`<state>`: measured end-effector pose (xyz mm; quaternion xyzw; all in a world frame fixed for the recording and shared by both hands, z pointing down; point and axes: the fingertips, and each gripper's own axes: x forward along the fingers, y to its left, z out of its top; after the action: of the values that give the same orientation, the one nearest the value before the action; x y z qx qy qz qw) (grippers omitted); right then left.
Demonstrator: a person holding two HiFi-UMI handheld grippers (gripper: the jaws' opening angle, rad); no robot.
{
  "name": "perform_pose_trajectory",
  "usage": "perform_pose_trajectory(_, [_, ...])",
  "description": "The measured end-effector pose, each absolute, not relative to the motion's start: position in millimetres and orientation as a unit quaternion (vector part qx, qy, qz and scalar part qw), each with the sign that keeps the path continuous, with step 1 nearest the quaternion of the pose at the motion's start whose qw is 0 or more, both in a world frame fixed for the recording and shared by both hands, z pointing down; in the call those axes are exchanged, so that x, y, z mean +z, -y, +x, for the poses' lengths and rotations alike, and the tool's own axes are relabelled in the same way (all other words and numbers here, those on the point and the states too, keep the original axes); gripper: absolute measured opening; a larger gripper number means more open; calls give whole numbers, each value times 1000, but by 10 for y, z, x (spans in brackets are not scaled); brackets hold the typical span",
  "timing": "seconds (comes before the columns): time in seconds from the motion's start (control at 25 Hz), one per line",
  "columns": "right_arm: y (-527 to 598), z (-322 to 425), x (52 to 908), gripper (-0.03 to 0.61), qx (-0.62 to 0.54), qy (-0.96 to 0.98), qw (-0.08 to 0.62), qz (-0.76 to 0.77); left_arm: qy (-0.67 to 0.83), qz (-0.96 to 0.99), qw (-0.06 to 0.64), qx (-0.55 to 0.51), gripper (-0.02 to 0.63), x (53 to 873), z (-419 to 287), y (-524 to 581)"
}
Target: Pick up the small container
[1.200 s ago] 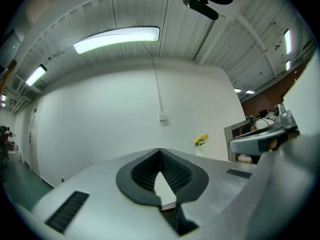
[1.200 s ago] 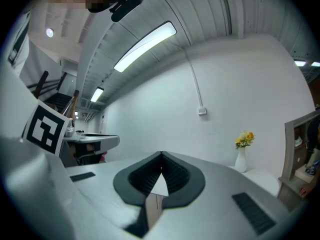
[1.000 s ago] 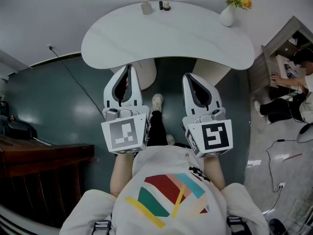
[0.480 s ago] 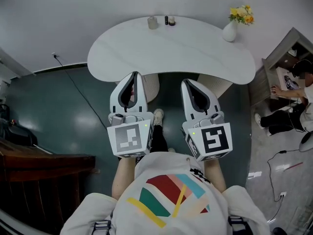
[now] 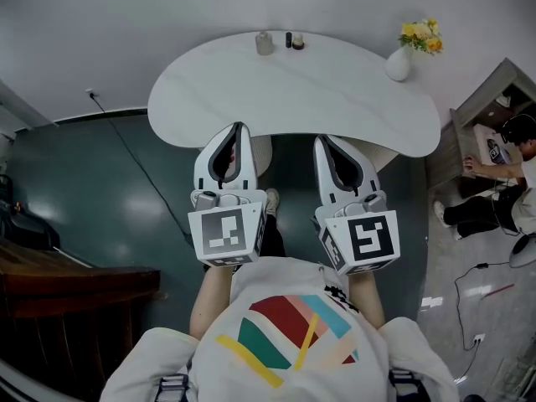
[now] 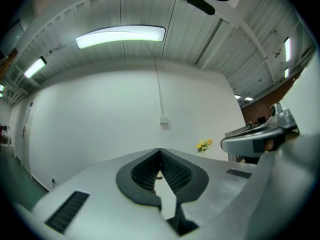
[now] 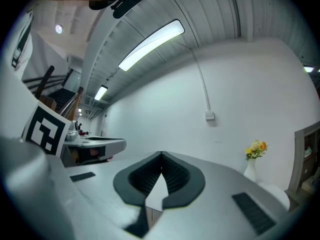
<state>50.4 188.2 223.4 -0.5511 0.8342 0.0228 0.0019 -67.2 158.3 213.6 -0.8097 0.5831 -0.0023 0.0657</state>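
Left gripper [image 5: 238, 128] and right gripper [image 5: 323, 140] have advanced to the white table's [image 5: 293, 90] near edge | jaws together, empty | small container [image 5: 265, 43] far beyond the tips, at the far edge | risk: arriving closed, I shove it into two smaller objects [image 5: 288, 38] alongside.

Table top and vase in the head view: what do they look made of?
Table top: probably stone or a stone-look laminate; smooth, pale grey-white, with faint streaks and a soft sheen. Vase: likely glazed ceramic, plain white and rounded, but too small to be sure.
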Motion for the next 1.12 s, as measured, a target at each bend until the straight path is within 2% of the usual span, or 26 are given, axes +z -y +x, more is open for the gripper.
perform_pose_trajectory(0.64, [-868, 487, 2412, 12, -18, -829, 0, -558, -589, -807, 43, -19, 17, 2359, -808, -624])
perform_pose_trajectory(1.12, [443, 283, 2477, 12, -33, -829, -28, -558, -575, -818, 17, -26, 17, 2417, -933, 705])
